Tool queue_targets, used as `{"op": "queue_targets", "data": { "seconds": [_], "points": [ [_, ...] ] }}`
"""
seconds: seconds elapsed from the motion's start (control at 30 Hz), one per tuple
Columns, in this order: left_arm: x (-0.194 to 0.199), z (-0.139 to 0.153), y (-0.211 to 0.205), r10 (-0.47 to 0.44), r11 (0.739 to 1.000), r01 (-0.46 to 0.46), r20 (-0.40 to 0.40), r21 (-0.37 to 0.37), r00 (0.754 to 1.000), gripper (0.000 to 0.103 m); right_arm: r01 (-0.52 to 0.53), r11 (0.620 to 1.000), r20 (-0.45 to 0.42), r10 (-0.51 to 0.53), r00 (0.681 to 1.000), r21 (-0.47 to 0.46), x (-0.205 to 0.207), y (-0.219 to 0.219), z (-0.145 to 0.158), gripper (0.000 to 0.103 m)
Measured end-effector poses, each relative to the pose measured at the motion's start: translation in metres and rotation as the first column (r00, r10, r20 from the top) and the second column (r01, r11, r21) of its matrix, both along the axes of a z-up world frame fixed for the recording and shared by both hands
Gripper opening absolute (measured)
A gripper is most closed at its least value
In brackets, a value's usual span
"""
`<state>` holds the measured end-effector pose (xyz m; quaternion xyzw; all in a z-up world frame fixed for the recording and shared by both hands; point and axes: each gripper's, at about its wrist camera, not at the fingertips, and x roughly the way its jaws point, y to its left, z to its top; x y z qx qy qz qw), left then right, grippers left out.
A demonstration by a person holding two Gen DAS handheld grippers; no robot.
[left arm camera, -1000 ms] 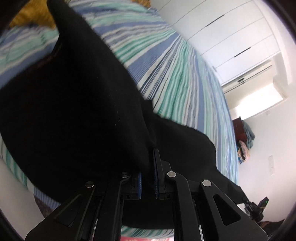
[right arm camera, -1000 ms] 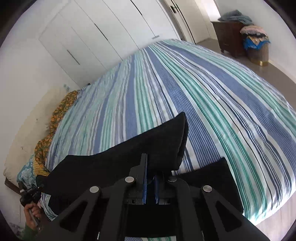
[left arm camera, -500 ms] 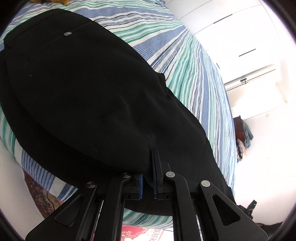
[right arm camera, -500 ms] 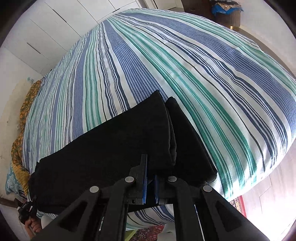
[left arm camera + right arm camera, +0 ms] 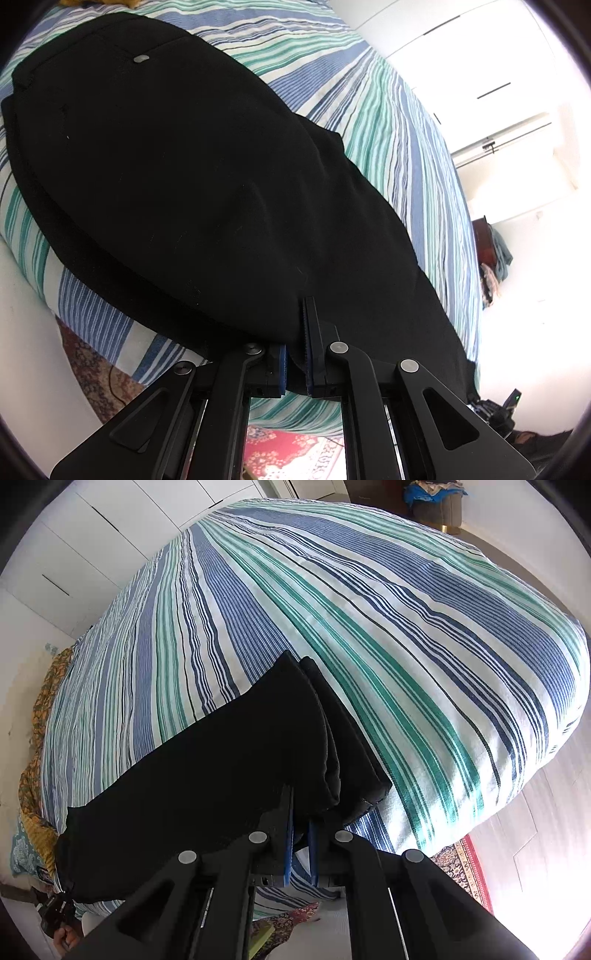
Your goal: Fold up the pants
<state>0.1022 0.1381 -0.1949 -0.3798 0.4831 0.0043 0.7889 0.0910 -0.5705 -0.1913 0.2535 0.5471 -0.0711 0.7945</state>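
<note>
- Left wrist view: left hand-held gripper [image 5: 295, 354] clenched on the near edge of the black pants [image 5: 192, 177]; right hand-held gripper [image 5: 300, 834] pinches the leg-end edge.
- Pants lie doubled along the bed [image 5: 369, 627] edge; release only once edges align.
- Hems [image 5: 332, 738] look offset; square first.

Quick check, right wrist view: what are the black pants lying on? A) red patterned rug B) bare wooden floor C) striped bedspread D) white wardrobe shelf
C: the black pants lie flat on the blue, green and white striped bedspread, near its edge, with the right gripper at their folded end.
</note>
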Motion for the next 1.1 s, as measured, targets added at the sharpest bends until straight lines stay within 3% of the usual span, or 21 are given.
{"op": "queue_targets", "data": {
  "seconds": [0.17,0.7,0.77,0.8,0.83,0.9,0.93,0.97,1.1],
  "points": [
    [0.002,0.005,-0.004,-0.033,0.997,0.034,-0.003,0.076,0.999,0.005,-0.019,0.999,-0.017,0.018,1.0,-0.051,0.005,0.005,-0.001,0.007],
    [-0.004,-0.001,-0.006,-0.02,0.994,0.024,-0.043,0.107,0.999,0.006,-0.024,0.996,-0.023,0.022,0.999,-0.083,0.009,0.009,-0.004,0.007],
    [-0.003,0.002,-0.009,-0.017,0.992,0.024,-0.061,0.125,0.998,0.012,-0.021,0.996,-0.009,0.021,1.0,-0.091,0.008,0.01,-0.001,0.014],
    [-0.004,0.004,-0.01,-0.018,0.991,0.027,-0.071,0.134,0.997,0.015,-0.018,0.994,-0.006,0.018,1.0,-0.108,0.007,0.011,0.001,0.025],
    [-0.005,0.008,-0.013,-0.022,0.989,0.033,-0.081,0.146,0.996,0.023,-0.016,0.993,0.005,0.017,1.0,-0.114,0.005,0.01,0.005,0.044],
    [-0.014,0.018,-0.017,-0.026,0.987,0.039,-0.087,0.158,0.996,0.045,-0.006,0.995,0.064,0.012,0.998,-0.099,-0.002,0.01,0.016,0.067],
    [-0.021,0.023,-0.018,-0.011,0.984,0.028,-0.095,0.176,0.995,0.063,0.014,0.995,0.1,-0.004,0.995,-0.101,-0.008,0.01,0.024,0.077],
    [-0.029,0.03,-0.018,0.011,0.98,0.009,-0.099,0.199,0.995,0.068,0.045,0.993,0.132,-0.03,0.991,-0.113,-0.017,0.009,0.031,0.081],
    [-0.057,0.067,-0.017,0.101,0.949,-0.088,-0.027,0.304,0.994,0.068,0.215,0.952,0.238,-0.162,0.958,-0.218,-0.057,0.009,0.058,0.083]
  ]
}}
